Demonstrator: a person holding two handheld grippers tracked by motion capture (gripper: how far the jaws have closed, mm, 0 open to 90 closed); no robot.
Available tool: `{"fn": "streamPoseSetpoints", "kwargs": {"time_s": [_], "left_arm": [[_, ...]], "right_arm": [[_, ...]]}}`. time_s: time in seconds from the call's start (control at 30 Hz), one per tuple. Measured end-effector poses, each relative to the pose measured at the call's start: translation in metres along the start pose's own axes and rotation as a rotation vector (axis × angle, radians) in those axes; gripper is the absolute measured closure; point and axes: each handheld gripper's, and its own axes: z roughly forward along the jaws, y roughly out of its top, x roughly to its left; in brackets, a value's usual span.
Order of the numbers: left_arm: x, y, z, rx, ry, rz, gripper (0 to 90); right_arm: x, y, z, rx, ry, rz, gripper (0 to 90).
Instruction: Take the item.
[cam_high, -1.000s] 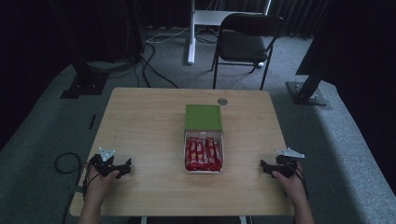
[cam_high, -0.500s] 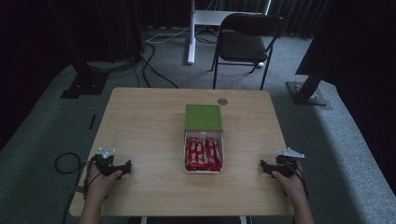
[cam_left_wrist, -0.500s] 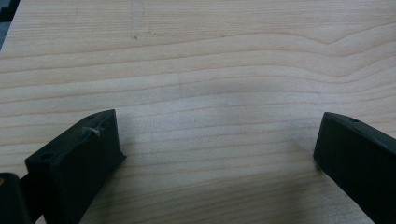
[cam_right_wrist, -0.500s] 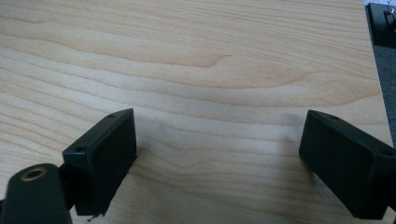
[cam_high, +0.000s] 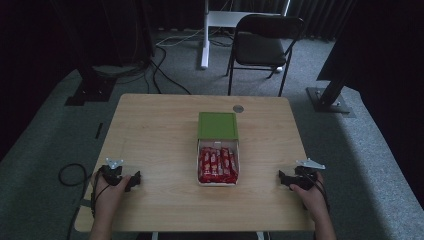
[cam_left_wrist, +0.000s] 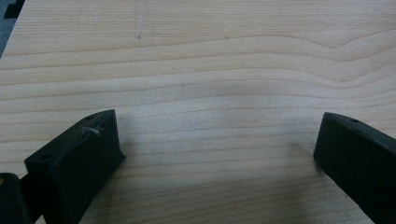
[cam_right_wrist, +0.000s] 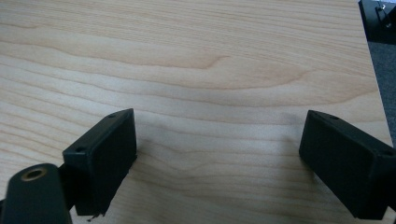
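A white box (cam_high: 218, 182) full of red wrapped bars (cam_high: 217, 164) lies in the middle of the wooden table (cam_high: 160, 130). Its green lid (cam_high: 217, 125) is folded back on the far side. My left gripper (cam_high: 134, 181) rests near the table's front left corner, jaws pointing right toward the box. It is open (cam_left_wrist: 217, 144) over bare wood. My right gripper (cam_high: 282, 179) rests near the front right corner, jaws pointing left. It too is open (cam_right_wrist: 219, 149), with nothing between its jaws. Both stand well apart from the box.
A small round grey disc (cam_high: 238, 108) sits in the tabletop behind the lid. A black folding chair (cam_high: 265, 47) and a white stand (cam_high: 205, 35) are on the floor beyond the table. Cables (cam_high: 165, 65) run across the floor at the back left.
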Motion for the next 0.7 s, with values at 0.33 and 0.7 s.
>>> {"fn": "streamPoseSetpoints", "kwargs": {"time_s": [0.33, 0.7], "left_arm": [[0.0, 0.0, 0.0, 0.0, 0.003, -0.002, 1.2], [0.0, 0.0, 0.0, 0.0, 0.003, -0.002, 1.2]], "right_arm": [[0.003, 0.0, 0.0, 0.003, -0.029, 0.024, 11.4], [0.014, 0.006, -0.003, 0.016, -0.031, 0.025, 12.7]]}}
